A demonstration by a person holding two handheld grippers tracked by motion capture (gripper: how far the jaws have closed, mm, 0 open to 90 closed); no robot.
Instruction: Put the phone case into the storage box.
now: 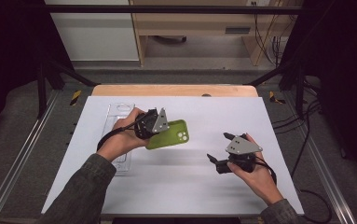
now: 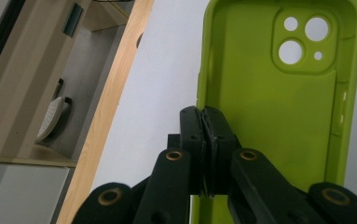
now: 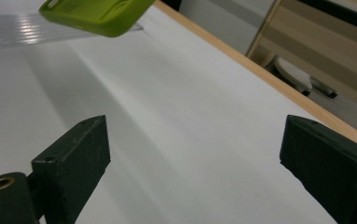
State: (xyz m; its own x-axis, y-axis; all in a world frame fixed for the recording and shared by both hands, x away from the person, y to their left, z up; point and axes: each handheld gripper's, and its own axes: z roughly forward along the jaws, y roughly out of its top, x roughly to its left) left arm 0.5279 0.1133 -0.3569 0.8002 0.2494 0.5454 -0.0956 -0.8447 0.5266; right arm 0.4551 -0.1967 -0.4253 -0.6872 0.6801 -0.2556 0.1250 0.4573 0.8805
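A lime-green phone case (image 1: 171, 134) hangs above the white sheet (image 1: 185, 186), left of centre. My left gripper (image 1: 154, 131) is shut on it. In the left gripper view the black jaws (image 2: 207, 122) pinch the case's side wall, and its hollow inside (image 2: 278, 102) with the camera cut-outs faces the lens. My right gripper (image 1: 217, 146) hovers low over the sheet at the right, open, with nothing between its fingers. In the right gripper view its wide-set jaws (image 3: 199, 140) frame bare sheet, and a corner of the green case (image 3: 97, 14) shows at the top left.
A clear plastic tray (image 1: 119, 116) lies on the sheet's left side, under the left hand, also visible as the clear tray (image 3: 17, 28). The wooden table edge (image 1: 176, 90) runs along the back. Dark frame posts and cables stand at both sides.
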